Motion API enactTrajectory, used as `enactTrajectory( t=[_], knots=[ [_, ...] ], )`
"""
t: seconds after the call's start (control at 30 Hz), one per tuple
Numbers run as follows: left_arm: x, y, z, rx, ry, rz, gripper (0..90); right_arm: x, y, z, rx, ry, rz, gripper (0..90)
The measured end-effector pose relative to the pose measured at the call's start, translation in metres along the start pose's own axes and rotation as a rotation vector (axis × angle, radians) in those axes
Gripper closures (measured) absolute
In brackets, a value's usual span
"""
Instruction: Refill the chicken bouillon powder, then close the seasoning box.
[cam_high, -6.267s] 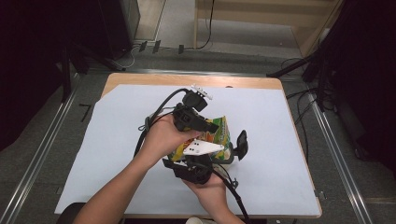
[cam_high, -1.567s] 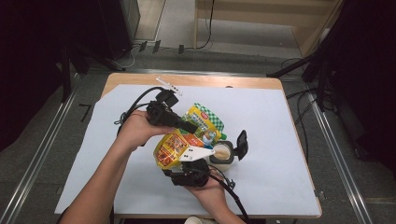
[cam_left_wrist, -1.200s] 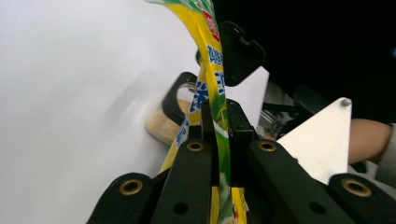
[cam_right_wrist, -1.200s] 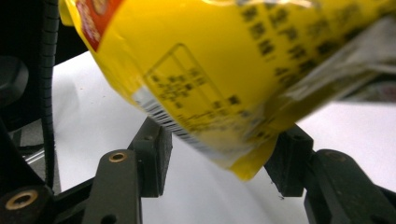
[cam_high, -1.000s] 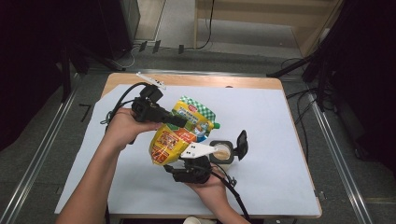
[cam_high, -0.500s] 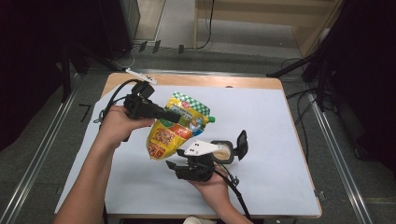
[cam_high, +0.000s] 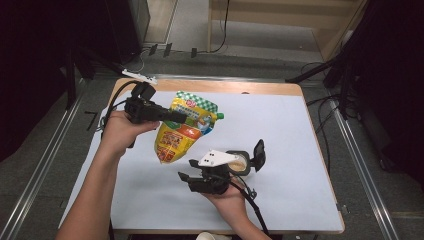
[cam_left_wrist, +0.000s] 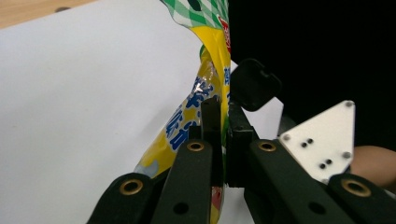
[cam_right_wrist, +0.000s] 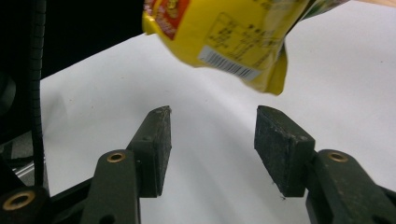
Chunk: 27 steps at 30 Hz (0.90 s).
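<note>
A yellow spouted pouch (cam_high: 179, 136) with a green checked top and a green cap hangs tilted above the white table cover. My left gripper (cam_high: 186, 118) comes in from the left and is shut on its upper part. In the left gripper view the jaws pinch the pouch (cam_left_wrist: 208, 84) by its edge, with the gripper (cam_left_wrist: 223, 116) closed tight. My right gripper (cam_high: 185, 170) sits lower, near the front, and points left. In the right gripper view it (cam_right_wrist: 212, 140) stands open and empty, with the pouch's bottom (cam_right_wrist: 233, 32) hanging just above and beyond the jaws.
A small round container (cam_high: 238, 162) with beige contents and a raised black flip lid (cam_high: 259, 152) stands just right of the right hand. The white sheet (cam_high: 280, 130) covers a wooden table (cam_high: 250, 87). Dark equipment and cables surround the table.
The left gripper has carried the pouch up and away to the far left, off the right gripper. The right gripper has stayed about where it was, open.
</note>
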<state>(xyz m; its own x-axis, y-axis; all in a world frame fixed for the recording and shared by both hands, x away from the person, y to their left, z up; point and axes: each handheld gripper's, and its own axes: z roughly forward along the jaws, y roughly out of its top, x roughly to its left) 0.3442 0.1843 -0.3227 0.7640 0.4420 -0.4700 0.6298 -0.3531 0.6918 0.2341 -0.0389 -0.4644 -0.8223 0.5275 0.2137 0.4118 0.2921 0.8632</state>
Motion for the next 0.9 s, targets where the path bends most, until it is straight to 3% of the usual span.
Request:
enactTrajectory(
  t=[0.17,0.5,0.73,0.9],
  knots=[
    [0.01,-0.001,0.001,-0.006,0.047,-0.013,90.0,0.002,0.0,0.001,0.005,0.004,-0.006,47.6],
    [0.035,-0.002,0.01,-0.049,0.075,-0.03,90.0,0.002,-0.003,0.0,0.012,0.002,-0.005,47.6],
    [0.049,-0.005,0.019,-0.059,0.14,-0.015,90.0,0.002,-0.006,-0.001,0.022,-0.004,0.002,47.6],
    [0.06,-0.011,0.023,-0.027,0.178,-0.025,90.0,0.002,-0.006,-0.001,0.022,-0.007,-0.001,47.6]
  ],
)
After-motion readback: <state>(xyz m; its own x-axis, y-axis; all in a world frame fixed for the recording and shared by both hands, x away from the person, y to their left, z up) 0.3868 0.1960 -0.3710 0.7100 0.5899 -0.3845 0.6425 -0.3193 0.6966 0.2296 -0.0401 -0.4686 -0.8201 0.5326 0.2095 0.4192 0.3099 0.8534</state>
